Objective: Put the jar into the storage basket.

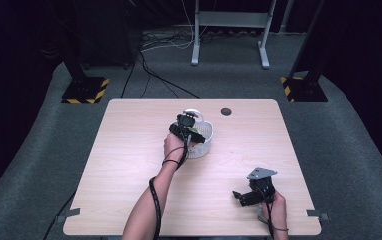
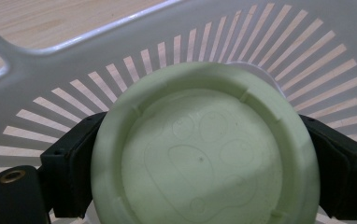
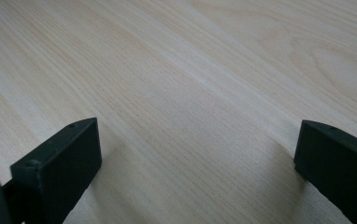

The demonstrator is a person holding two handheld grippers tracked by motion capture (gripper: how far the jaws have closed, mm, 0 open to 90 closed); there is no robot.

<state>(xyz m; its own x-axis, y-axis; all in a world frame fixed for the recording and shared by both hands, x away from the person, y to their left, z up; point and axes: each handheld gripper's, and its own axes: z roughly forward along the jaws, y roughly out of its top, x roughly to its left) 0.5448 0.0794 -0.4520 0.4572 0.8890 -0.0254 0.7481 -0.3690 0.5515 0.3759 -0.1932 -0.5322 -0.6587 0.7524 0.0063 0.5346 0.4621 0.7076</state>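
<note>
A white slotted plastic basket (image 1: 201,141) stands near the middle of the wooden table (image 1: 129,150). My left gripper (image 1: 188,131) reaches down into the basket (image 2: 279,42) and is shut on a pale green round lid (image 2: 204,149) with a paw print moulded in its face. The two black jaws press on the lid's left and right edges. My right gripper (image 1: 241,197) rests low over the table near the front right, pointing left. In the right gripper view its jaws stand wide apart over bare wood (image 3: 190,102) with nothing between them.
A small dark round hole (image 1: 226,111) sits in the table near its far edge. Beyond the table lie grey carpet, loose cables (image 1: 159,45), a white metal stand (image 1: 231,25) and two black posts with yellow-black striped bases (image 1: 85,90).
</note>
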